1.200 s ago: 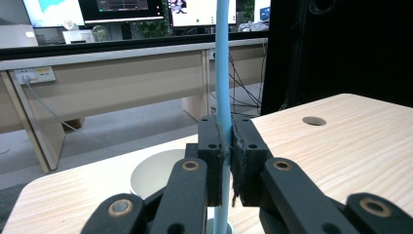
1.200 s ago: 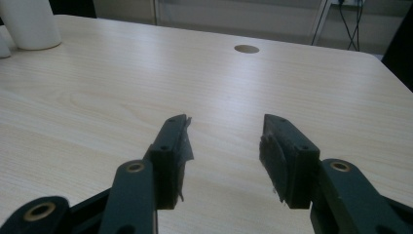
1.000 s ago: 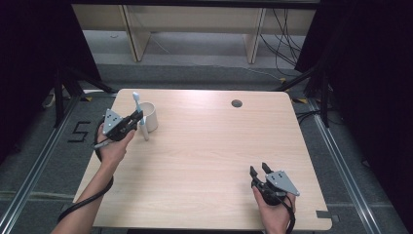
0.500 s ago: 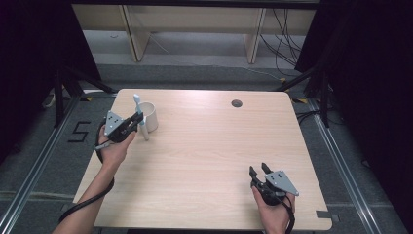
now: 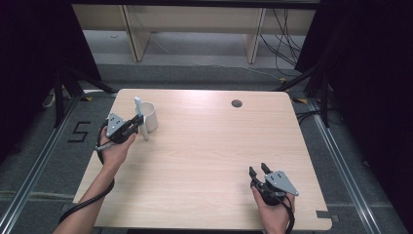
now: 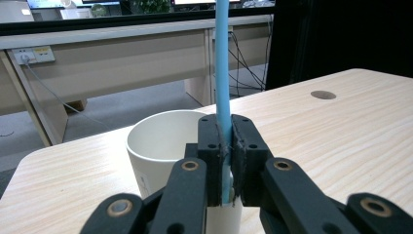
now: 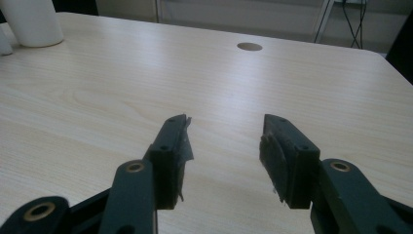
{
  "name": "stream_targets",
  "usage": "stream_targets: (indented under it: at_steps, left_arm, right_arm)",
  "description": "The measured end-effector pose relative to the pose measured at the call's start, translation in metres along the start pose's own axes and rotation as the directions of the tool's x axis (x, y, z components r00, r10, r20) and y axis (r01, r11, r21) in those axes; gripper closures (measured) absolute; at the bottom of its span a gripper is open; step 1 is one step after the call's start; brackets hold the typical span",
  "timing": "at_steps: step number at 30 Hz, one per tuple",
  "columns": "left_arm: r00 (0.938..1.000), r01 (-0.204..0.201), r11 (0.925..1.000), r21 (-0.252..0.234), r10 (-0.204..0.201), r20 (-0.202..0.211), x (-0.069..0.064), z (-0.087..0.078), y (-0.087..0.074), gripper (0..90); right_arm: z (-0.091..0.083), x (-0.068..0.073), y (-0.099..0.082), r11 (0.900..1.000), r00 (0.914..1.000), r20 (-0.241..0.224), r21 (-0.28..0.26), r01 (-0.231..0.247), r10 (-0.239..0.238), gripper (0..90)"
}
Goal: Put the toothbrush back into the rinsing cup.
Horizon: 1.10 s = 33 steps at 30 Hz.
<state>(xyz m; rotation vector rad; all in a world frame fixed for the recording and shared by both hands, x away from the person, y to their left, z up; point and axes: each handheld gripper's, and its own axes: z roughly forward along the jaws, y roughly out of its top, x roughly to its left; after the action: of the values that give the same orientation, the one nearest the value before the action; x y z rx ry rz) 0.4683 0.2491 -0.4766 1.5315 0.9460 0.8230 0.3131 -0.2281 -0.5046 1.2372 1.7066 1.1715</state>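
Stick, light blue, thin and straight, smooth plastic-looking, is standing upright between the pads of the left gripper. Jaws are pressing together on it, pinching it near its lower part; the rest is rising straight above the gripper and out past the top of the left gripper view. In the high view the same stick is showing pale, sticking up just ahead of the left gripper.

Cup, white, cylindrical, matte with a thin rounded rim, is sitting directly behind the pinched stick, its open mouth just beyond the jaw tips. Stick is reading as in front of the cup wall, not inside; can't tell whether they're touching. In the high view the cup is just beyond the gripper.

Right gripper is resting low at the near edge, jaws spread wide, nothing between them. Pads are black, flat, frayed at the edges. Same gripper in the high view, well apart from the cup.

Table is light wood-grain laminate with rounded corners, with a round cable hole far ahead of the right gripper.
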Motion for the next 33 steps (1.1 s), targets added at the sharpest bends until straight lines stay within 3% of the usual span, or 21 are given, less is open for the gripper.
stream_targets:
  at_steps: [3, 6, 9, 10, 12, 14, 19, 23, 24, 27, 33]
  left_arm:
    - [1.0, -0.002, 0.9998, 0.02, 0.002, -0.002, 0.0, -0.001, -0.001, 80.6]
    - [1.0, 0.004, 0.9995, 0.03, -0.004, -0.007, 0.001, -0.003, -0.003, 77.3]
    - [0.9998, 0.013, 0.9992, 0.039, -0.012, -0.018, 0.002, -0.007, -0.004, 70.1]
    - [0.9998, 0.016, 0.999, 0.041, -0.015, -0.016, 0.002, -0.009, -0.004, 64.1]
    - [0.9998, 0.015, 0.9992, 0.036, -0.015, -0.013, 0.002, -0.01, -0.003, 61.6]
    - [0.9999, 0.003, 0.9994, 0.035, -0.003, -0.011, 0.0, -0.013, -0.002, 53.9]
    - [0.9999, 0.005, 0.9993, 0.037, -0.004, -0.016, -0.001, -0.016, -0.001, 43.4]
    - [0.9998, 0.0, 0.9989, 0.047, 0.001, -0.02, -0.001, -0.023, -0.001, 39.8]
    - [0.9997, 0.0, 0.9983, 0.057, 0.002, -0.024, -0.002, -0.026, 0.0, 38.4]
    - [0.9996, -0.001, 0.9982, 0.06, 0.003, -0.029, -0.002, -0.03, 0.001, 37.5]
    - [0.9997, -0.003, 0.9981, 0.062, 0.005, -0.024, -0.003, -0.042, 0.001, 35.4]
  right_arm:
    - [-0.001, 0.003, 0.0, 0.9993, 0.9994, -0.003, 0.013, -0.035, 0.035, 53.1]
    - [-0.001, 0.003, 0.0, 0.9993, 0.9993, -0.004, 0.014, -0.036, 0.036, 53.1]
    - [0.0, 0.002, -0.001, 0.9994, 0.9994, -0.011, 0.007, -0.033, 0.034, 53.1]
    - [0.001, 0.0, 0.0, 1.0, 1.0, -0.007, 0.003, 0.005, -0.005, 53.0]
    - [0.001, 0.0, 0.0, 1.0, 0.9999, -0.004, 0.003, 0.009, -0.009, 53.0]
    - [0.002, 0.002, -0.001, 0.9996, 0.9993, -0.027, 0.005, -0.026, 0.026, 52.9]
    - [0.002, 0.001, -0.002, 0.9999, 0.9999, -0.009, 0.004, -0.01, 0.01, 52.6]
    - [0.0, 0.002, -0.001, 0.9993, 0.9994, -0.019, 0.022, -0.029, 0.03, 52.4]
    - [0.0, 0.0, -0.001, 0.9999, 1.0, -0.002, 0.013, -0.001, 0.001, 52.4]
    - [0.0, 0.001, -0.001, 0.9992, 0.9993, -0.016, 0.023, -0.032, 0.032, 52.4]
    - [0.002, 0.001, -0.002, 0.9997, 0.9995, -0.018, 0.005, -0.025, 0.025, 52.2]
